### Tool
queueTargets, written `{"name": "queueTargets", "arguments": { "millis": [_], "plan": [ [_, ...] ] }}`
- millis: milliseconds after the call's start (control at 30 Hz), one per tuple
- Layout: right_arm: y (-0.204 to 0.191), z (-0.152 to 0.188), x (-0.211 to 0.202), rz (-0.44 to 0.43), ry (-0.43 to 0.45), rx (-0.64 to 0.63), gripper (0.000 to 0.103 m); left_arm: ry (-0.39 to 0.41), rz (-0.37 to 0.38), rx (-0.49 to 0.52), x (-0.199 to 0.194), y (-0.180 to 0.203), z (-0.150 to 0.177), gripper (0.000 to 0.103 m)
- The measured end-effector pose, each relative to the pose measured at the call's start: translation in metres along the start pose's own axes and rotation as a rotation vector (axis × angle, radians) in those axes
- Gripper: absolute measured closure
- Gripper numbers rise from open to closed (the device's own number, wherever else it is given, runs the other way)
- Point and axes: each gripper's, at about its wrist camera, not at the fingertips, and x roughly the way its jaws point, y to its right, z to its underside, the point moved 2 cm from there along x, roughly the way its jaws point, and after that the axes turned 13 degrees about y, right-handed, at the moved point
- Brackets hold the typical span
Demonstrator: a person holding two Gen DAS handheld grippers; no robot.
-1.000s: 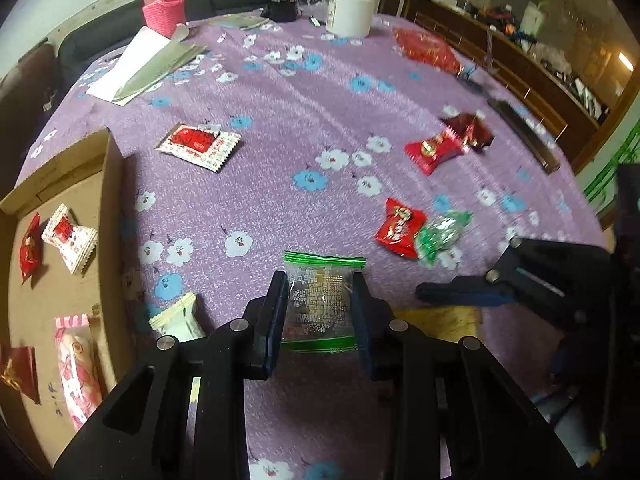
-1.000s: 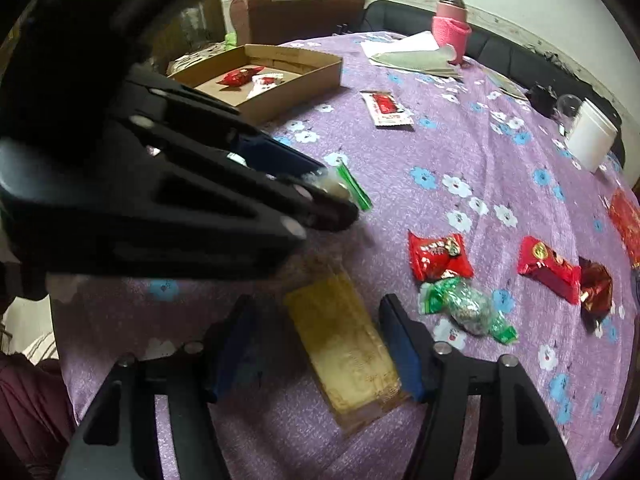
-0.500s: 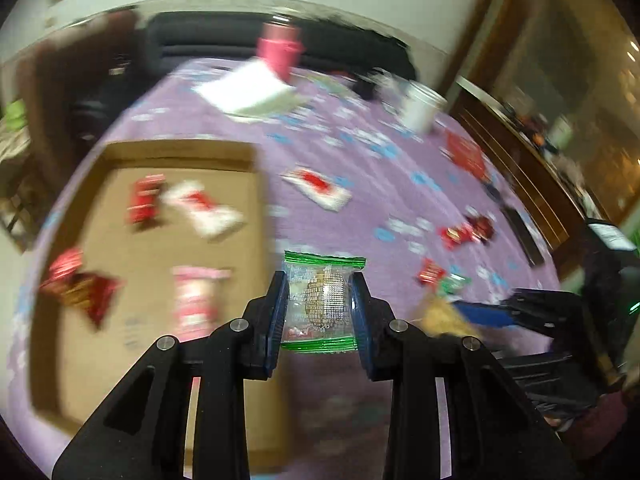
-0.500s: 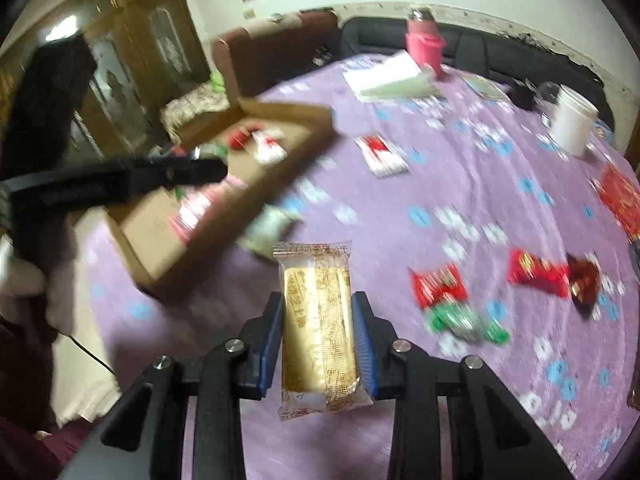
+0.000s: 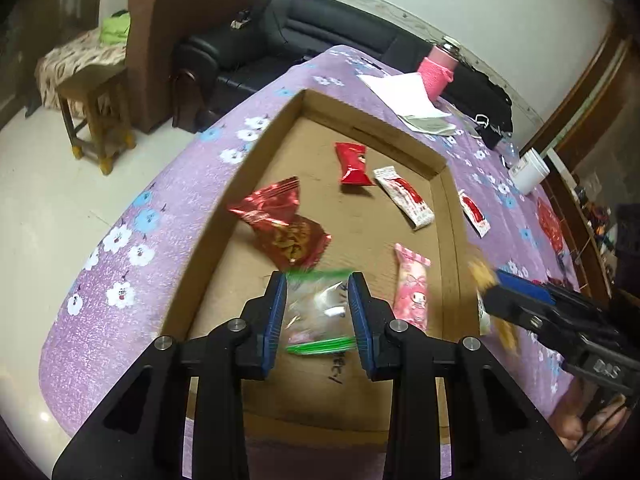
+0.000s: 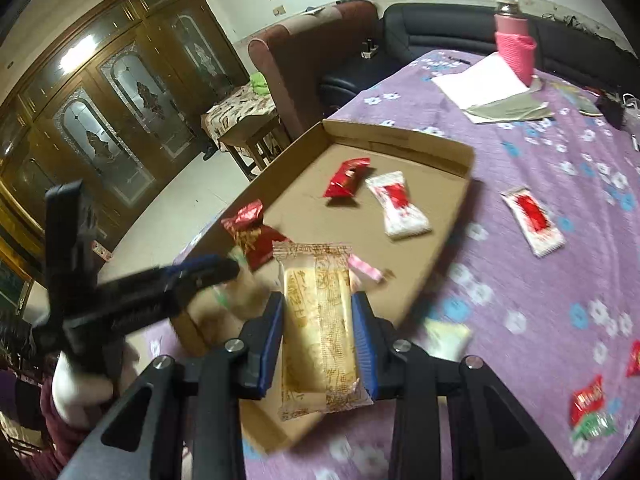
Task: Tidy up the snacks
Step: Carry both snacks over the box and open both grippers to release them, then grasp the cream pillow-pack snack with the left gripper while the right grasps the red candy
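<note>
both grippers (loaded) over box (image 5: 256, 168)

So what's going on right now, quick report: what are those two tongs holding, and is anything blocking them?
Left tongs shut on green-edged clear packet, above cardboard box. Right tongs shut on yellow cake bar, at box's near edge. Nothing blocking.

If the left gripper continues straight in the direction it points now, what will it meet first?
Probably the bare brown floor of the shallow cardboard box. The left gripper, shut on a clear green-edged snack packet, points down into it, short of the crinkled dark red foil packet. Depth is unclear.
</note>
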Motion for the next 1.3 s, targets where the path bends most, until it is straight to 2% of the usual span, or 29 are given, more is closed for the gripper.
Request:
{"name": "queueTargets", "arguments": {
  "millis": [233,367,433,567,633,700,833,1000,1167,1300],
  "plan": [
    [-0.008,-0.011,0.047,0.034,-0.041,0.033,0.066,0.017,0.021,-0.048,-0.012,-0.018,-0.003,0.073],
    [-0.009,-0.015,0.058,0.08,-0.014,0.029,0.061,0.044,0.023,-0.065,-0.022,-0.019,-0.008,0.073],
    [-0.008,-0.018,0.055,0.062,-0.006,0.041,0.056,0.057,0.029,-0.069,-0.027,-0.016,-0.01,0.073],
    [0.002,-0.029,0.018,0.076,0.08,0.018,0.054,0.084,0.051,-0.055,-0.036,-0.005,-0.014,0.073],
    [0.018,-0.028,-0.009,0.127,0.122,0.003,0.048,0.093,0.063,-0.047,-0.039,0.001,-0.016,0.073],
    [0.04,-0.024,-0.034,0.191,0.145,0.006,0.047,0.1,0.076,-0.036,-0.041,0.01,-0.016,0.066],
    [0.096,-0.003,-0.081,0.3,0.165,0.068,0.047,0.081,0.119,0.019,-0.038,0.037,-0.011,0.063],
    [0.16,0.04,-0.133,0.389,0.173,0.193,0.047,0.003,0.197,0.13,-0.021,0.091,0.009,0.063],
    [0.19,0.07,-0.155,0.402,0.176,0.265,0.047,-0.061,0.277,0.27,-0.005,0.155,0.035,0.063],
    [0.195,0.074,-0.149,0.366,0.17,0.259,0.046,-0.103,0.274,0.323,0.007,0.18,0.05,0.063]
  ]
}}
